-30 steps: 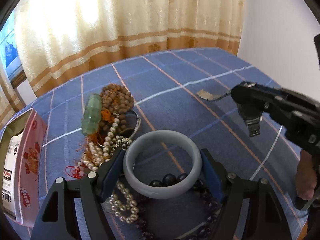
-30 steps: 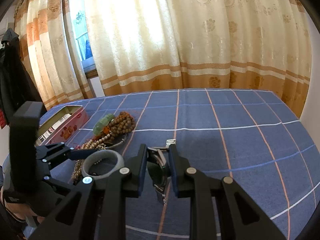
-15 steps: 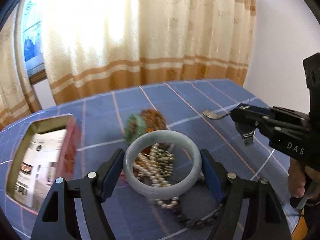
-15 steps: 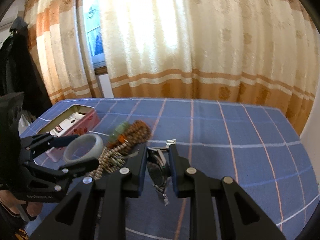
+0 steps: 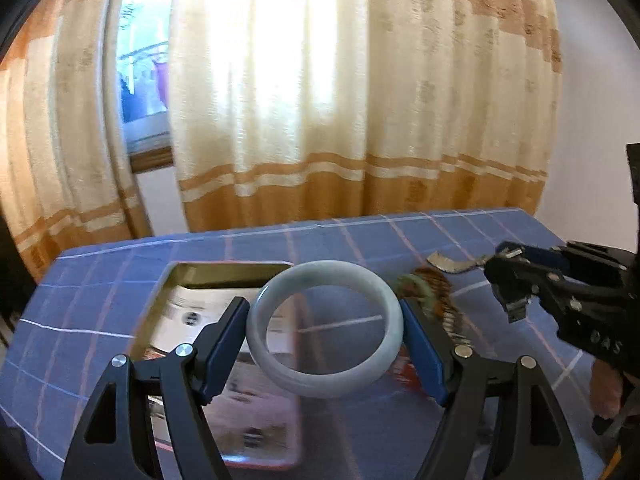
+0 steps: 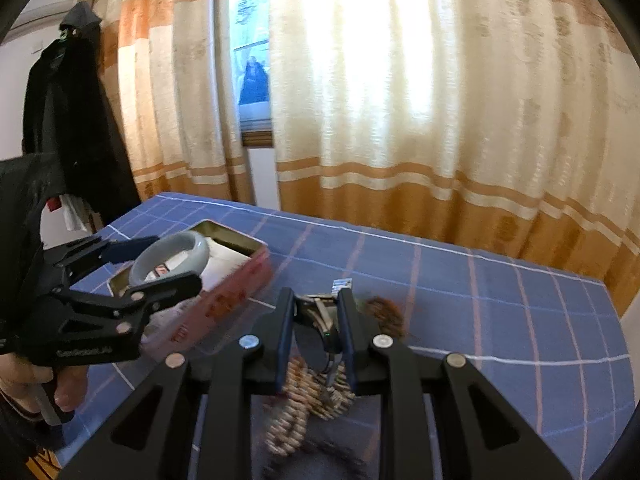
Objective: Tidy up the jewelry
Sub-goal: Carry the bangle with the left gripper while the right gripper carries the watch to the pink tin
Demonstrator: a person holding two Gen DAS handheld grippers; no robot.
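Observation:
My left gripper (image 5: 324,328) is shut on a pale grey-green jade bangle (image 5: 276,364) and holds it in the air above an open red tin box (image 5: 188,276). The bangle (image 6: 172,252), the left gripper (image 6: 156,264) and the box (image 6: 244,268) also show in the right wrist view. My right gripper (image 6: 316,304) is shut on a metal wristwatch (image 6: 320,316) and holds it above a blurred pile of bead bracelets (image 6: 304,392). The right gripper (image 5: 508,276) with the watch strap (image 5: 448,264) shows at the right of the left wrist view.
A blue checked cloth (image 6: 500,300) covers the table. The box holds printed paper (image 5: 188,312). Brown and green beads (image 5: 428,288) lie right of the box. Striped curtains (image 5: 360,120) hang behind the table's far edge. A dark coat (image 6: 68,120) hangs at the left.
My left gripper has carried the bangle up and left, from over the bead pile to over the tin box. My right gripper has stayed shut on the watch and followed leftward.

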